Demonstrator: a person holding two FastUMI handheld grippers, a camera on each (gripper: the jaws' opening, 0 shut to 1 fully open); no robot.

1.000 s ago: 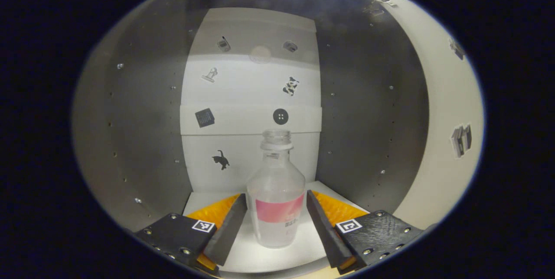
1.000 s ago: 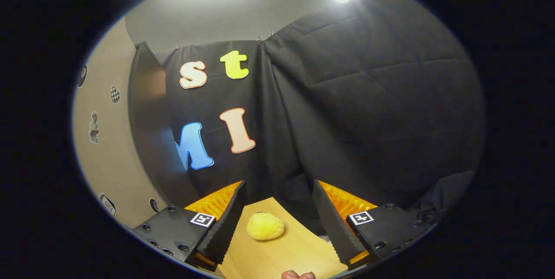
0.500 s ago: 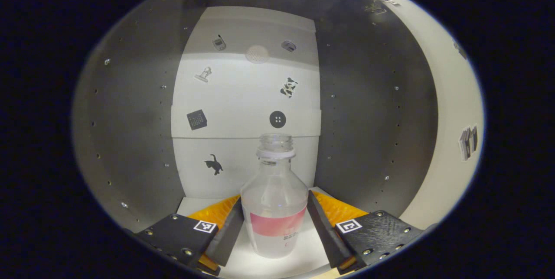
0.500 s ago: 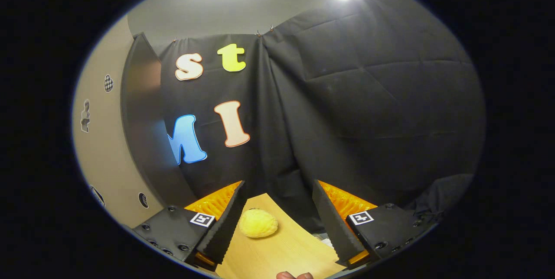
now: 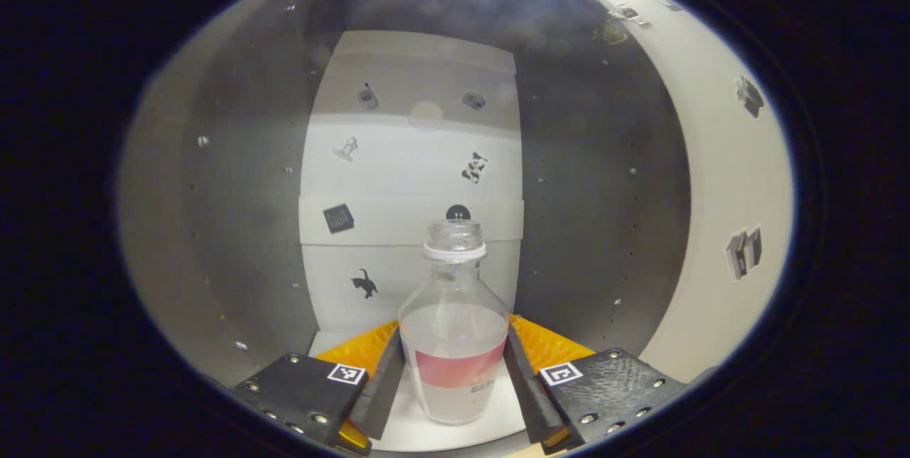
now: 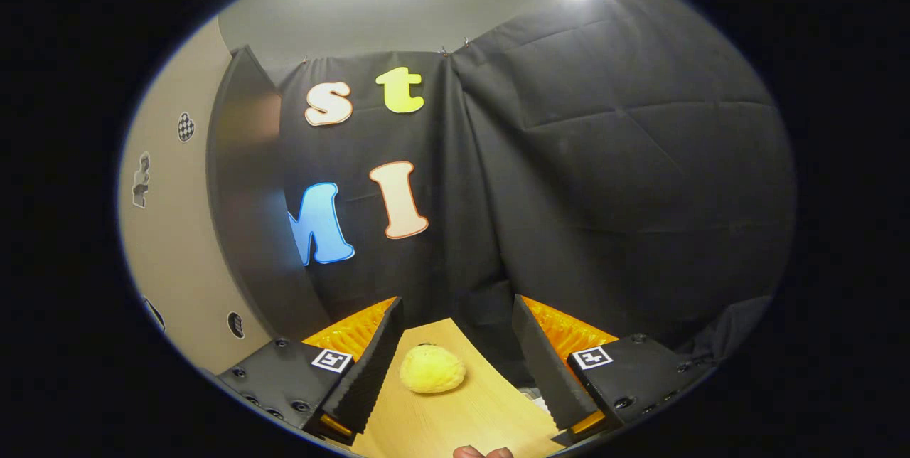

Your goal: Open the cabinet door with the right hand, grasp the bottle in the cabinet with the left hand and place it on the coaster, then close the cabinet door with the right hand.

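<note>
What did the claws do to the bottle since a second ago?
The left claw closed in until both fingers pressed the bottle, which had stood loose between them. The bottle still stands in the cabinet. The right claw stayed open over the table, by the yellow ball.

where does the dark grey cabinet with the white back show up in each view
Left gripper view: the dark grey cabinet surrounds the left claw, which grips the clear plastic bottle with a pink label.
Right gripper view: its dark grey panel stands far left, beyond the right claw.
Shared landmark: the beige panel with small black stickers, right in the left gripper view, left in the right gripper view.
</note>
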